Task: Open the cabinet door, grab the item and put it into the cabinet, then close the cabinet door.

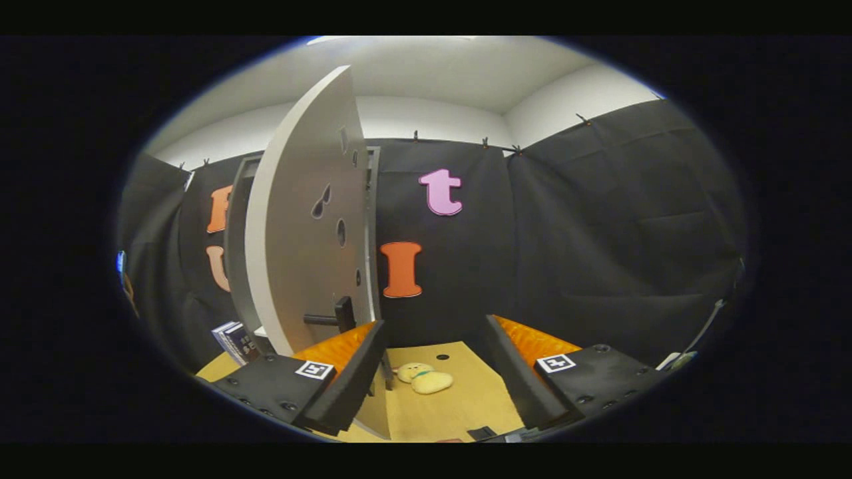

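Note:
The cabinet door (299,219), a pale grey panel with small cut-out holes, stands swung open just ahead of my left finger. Its dark lever handle (331,318) juts out low on the panel, right above that fingertip. The cabinet's dark frame (234,253) shows behind the door. A small cream plush toy (426,379) lies on the wooden table (459,406), between my fingers and a little beyond them. My gripper (436,366) is open, fingers wide apart, nothing held between them.
A dark box with print (234,340) stands at the cabinet's foot, left of the door. Black cloth walls close off the back and right. A small dark flat object (480,432) lies on the table near my right finger.

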The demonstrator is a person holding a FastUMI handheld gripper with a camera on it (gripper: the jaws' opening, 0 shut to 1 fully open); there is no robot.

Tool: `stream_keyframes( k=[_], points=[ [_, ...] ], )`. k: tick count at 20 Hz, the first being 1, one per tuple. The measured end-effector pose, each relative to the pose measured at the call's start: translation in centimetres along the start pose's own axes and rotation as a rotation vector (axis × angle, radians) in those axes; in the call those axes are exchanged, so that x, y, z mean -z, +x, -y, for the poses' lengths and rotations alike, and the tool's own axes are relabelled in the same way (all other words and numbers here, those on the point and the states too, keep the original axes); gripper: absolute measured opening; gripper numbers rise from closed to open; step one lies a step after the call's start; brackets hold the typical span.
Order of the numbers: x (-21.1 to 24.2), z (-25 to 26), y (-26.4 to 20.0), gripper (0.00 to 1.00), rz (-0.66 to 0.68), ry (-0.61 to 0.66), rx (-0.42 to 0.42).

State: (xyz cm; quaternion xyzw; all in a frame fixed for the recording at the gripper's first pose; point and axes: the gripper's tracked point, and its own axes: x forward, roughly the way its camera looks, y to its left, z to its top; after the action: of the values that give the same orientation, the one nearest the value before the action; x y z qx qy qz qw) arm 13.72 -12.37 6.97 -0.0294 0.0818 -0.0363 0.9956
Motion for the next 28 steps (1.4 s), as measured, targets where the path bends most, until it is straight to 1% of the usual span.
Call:
stream_keyframes(
  k=[5,8,11,13,16,19,23,26,28],
  points=[
    [0.1,-6.0,-0.8,0.96,0.019,0.007,-0.038],
    [0.4,-11.1,-0.5,0.96,0.027,0.024,-0.094],
    [0.6,-16.5,0.7,0.96,0.024,0.016,-0.157],
    [0.6,-19.3,1.4,0.96,0.023,0.021,-0.182],
    [0.9,-22.5,1.9,0.95,0.016,0.021,-0.212],
    [1.2,-24.6,2.4,0.95,0.012,-0.007,-0.219],
    [2.0,-29.1,3.5,0.95,-0.001,0.001,-0.274],
    [2.6,-31.1,5.3,0.95,-0.002,-0.009,-0.259],
    [3.0,-31.4,6.5,0.95,-0.008,-0.009,-0.243]
  ],
)
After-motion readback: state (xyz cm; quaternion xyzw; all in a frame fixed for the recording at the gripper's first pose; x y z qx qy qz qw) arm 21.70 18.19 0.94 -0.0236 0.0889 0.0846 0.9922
